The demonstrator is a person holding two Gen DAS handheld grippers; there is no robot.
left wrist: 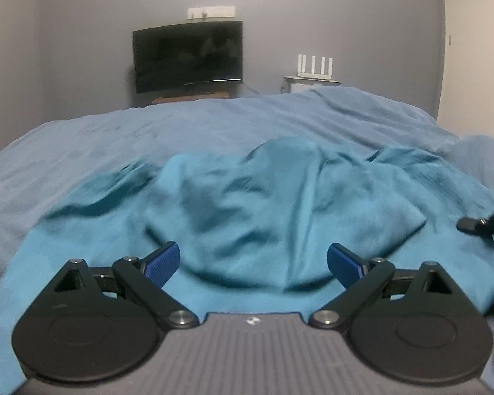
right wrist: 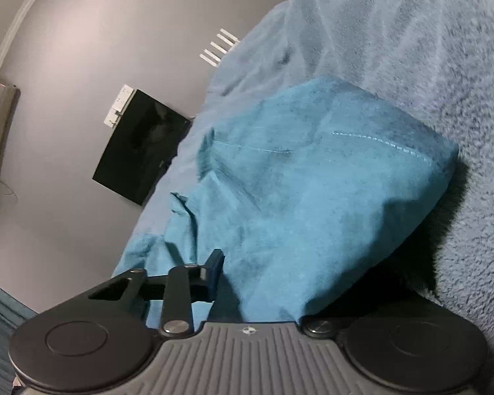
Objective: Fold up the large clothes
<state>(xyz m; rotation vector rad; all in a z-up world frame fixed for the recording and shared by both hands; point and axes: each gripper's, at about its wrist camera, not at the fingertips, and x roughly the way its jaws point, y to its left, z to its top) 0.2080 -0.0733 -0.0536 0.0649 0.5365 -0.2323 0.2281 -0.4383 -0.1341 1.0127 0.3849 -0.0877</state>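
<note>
While one teal garment [left wrist: 247,197] lies rumpled, two grippers flank it.

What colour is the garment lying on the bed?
Teal garment, plain, no pattern; clearest in the left wrist view.

From the left wrist view, a rumpled teal garment [left wrist: 247,204] heaps directly ahead at twelve o'clock, the right gripper [left wrist: 477,223] intrudes at three o'clock, and smooth blue bedding [left wrist: 148,131] lies open toward eleven o'clock.
</note>
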